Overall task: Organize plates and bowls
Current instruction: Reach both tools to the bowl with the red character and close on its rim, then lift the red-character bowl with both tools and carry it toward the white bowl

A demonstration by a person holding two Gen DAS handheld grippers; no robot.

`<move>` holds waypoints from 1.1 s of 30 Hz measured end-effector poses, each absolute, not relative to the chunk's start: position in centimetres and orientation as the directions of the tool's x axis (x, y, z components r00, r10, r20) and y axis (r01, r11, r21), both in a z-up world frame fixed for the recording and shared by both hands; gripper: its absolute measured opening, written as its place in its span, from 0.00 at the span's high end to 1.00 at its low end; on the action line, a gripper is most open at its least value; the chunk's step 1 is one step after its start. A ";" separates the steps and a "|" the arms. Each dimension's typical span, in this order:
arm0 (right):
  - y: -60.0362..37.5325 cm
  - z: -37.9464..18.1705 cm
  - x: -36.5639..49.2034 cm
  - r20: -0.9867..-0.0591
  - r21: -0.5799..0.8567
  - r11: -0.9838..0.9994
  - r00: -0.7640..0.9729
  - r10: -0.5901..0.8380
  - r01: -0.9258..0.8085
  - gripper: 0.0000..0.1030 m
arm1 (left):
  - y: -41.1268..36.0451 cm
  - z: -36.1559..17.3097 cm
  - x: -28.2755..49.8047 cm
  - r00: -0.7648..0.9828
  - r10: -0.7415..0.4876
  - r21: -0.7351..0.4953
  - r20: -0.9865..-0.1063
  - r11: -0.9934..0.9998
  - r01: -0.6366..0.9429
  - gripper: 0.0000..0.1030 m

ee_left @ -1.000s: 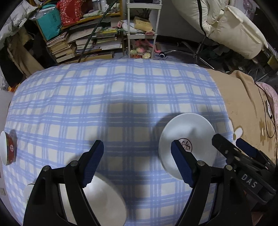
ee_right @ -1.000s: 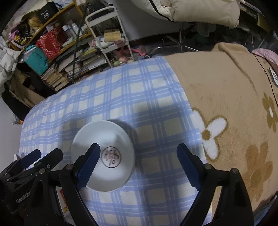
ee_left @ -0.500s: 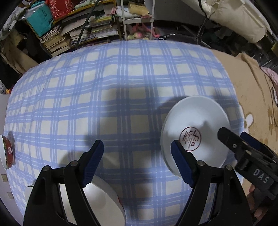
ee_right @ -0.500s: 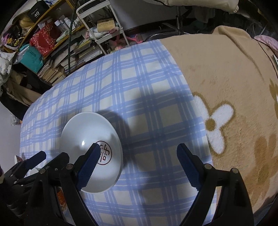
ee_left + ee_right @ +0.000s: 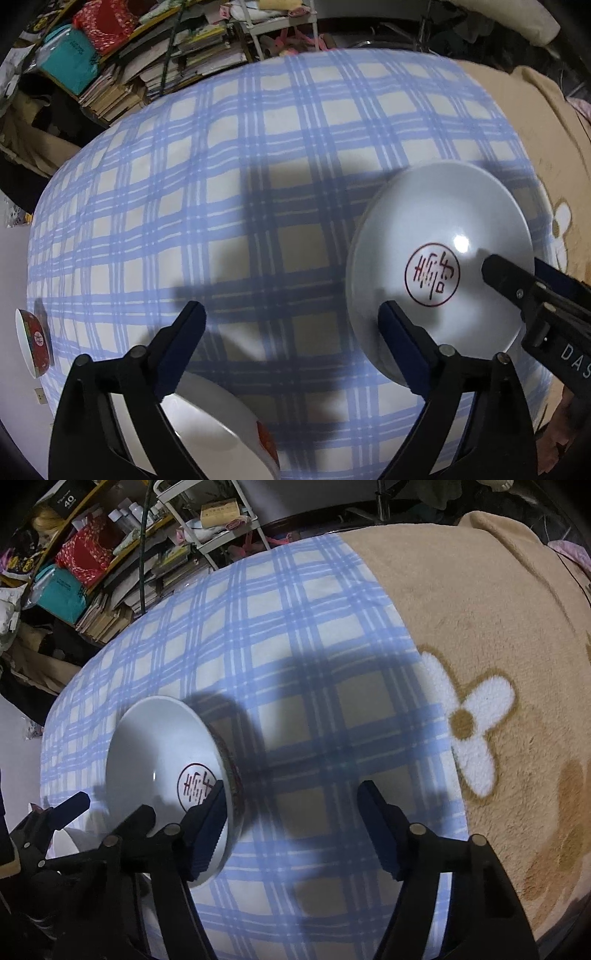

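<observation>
Straddling the white bowl's (image 5: 162, 753) rim, right gripper (image 5: 291, 812) fingers spread wide.

Dim, hard shadows, fisheye-warped edges

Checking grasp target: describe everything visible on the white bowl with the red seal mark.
The white bowl looks like glossy glazed ceramic, round, with a red circular seal mark at its inner bottom and a glare spot beside it. Red patterning shows on its outer wall in the right wrist view. It sits open side up on the blue plaid cloth, near the tan flower blanket. The right gripper is open, its left finger over the rim; contact cannot be confirmed.
</observation>
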State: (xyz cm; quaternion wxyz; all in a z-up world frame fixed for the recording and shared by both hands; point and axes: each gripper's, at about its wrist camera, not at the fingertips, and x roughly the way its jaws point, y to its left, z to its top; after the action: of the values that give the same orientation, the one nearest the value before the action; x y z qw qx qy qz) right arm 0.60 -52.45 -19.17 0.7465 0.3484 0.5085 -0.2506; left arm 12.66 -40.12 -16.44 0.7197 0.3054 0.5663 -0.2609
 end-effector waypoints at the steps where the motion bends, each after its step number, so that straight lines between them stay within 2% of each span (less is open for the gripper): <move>1: -52.5 -19.2 0.6 -0.934 0.262 0.630 0.355 -0.023 0.731 0.33 | -40.3 -16.6 12.6 0.217 -0.027 0.143 -0.976 0.672 0.727 0.08; 3: -52.6 -19.2 0.4 -0.930 0.277 0.624 0.368 -0.018 0.731 0.35 | -40.6 -16.9 12.3 0.211 -0.018 0.147 -0.977 0.657 0.739 0.05; 5: -52.6 -19.1 0.3 -0.924 0.294 0.624 0.382 -0.007 0.724 0.43 | -41.0 -17.0 12.0 0.218 -0.004 0.163 -0.976 0.649 0.743 0.04; 7: -52.5 -19.1 0.4 -0.918 0.313 0.628 0.397 0.007 0.713 0.57 | -41.4 -17.0 11.8 0.225 0.002 0.174 -0.974 0.641 0.748 0.04; 9: -52.3 -19.0 0.6 -0.914 0.322 0.635 0.406 0.015 0.702 0.65 | -41.6 -17.0 11.8 0.244 0.003 0.189 -0.970 0.641 0.744 0.04; 10: -52.2 -19.0 0.8 -0.911 0.330 0.639 0.412 0.023 0.695 0.73 | -41.6 -16.9 11.7 0.246 -0.006 0.185 -0.969 0.643 0.743 0.05; 12: -52.1 -19.1 1.0 -0.904 0.354 0.640 0.425 0.047 0.682 0.82 | -41.2 -16.8 11.6 0.245 -0.030 0.167 -0.969 0.651 0.741 0.06; 13: -52.0 -19.1 1.1 -0.902 0.362 0.639 0.427 0.057 0.679 0.84 | -41.1 -16.7 11.5 0.244 -0.042 0.158 -0.969 0.654 0.740 0.09; 14: -52.0 -19.2 1.2 -0.902 0.366 0.638 0.428 0.063 0.677 0.85 | -40.9 -16.6 11.4 0.245 -0.060 0.146 -0.968 0.658 0.738 0.14; 16: -51.9 -19.3 1.3 -0.897 0.385 0.636 0.433 0.087 0.669 0.87 | -40.6 -16.5 11.5 0.217 -0.101 0.098 -0.971 0.659 0.746 0.31; 17: -51.8 -19.4 1.4 -0.894 0.393 0.635 0.438 0.095 0.665 0.87 | -40.6 -16.4 11.5 0.198 -0.115 0.075 -0.974 0.659 0.749 0.37; 19: -51.6 -19.3 1.5 -0.886 0.413 0.633 0.450 0.111 0.655 0.90 | -40.6 -16.2 11.6 0.168 -0.129 0.040 -0.977 0.665 0.746 0.65; 20: -51.5 -19.1 1.5 -0.883 0.419 0.632 0.456 0.115 0.652 0.90 | -40.7 -16.1 11.7 0.154 -0.132 0.027 -0.979 0.667 0.744 0.71; 21: -51.3 -18.9 1.6 -0.883 0.414 0.638 0.455 0.110 0.649 0.90 | -40.9 -16.0 11.7 0.129 -0.135 0.006 -0.982 0.668 0.744 0.82; 25: -50.6 -18.4 2.0 -0.899 0.362 0.670 0.433 0.067 0.649 0.90 | -40.8 -15.3 11.7 0.121 -0.144 -0.012 -0.982 0.689 0.725 0.87; 33: -49.4 -16.6 1.6 -0.877 0.381 0.675 0.478 0.049 0.631 0.90 | -39.1 -12.6 11.4 0.124 -0.182 -0.035 -0.975 0.687 0.726 0.87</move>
State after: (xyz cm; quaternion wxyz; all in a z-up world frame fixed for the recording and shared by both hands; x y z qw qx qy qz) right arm 1.62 -49.42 -16.62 0.7818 0.3573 0.4760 -0.1861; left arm 11.35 -39.08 -12.61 0.7121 0.2347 0.5799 -0.3186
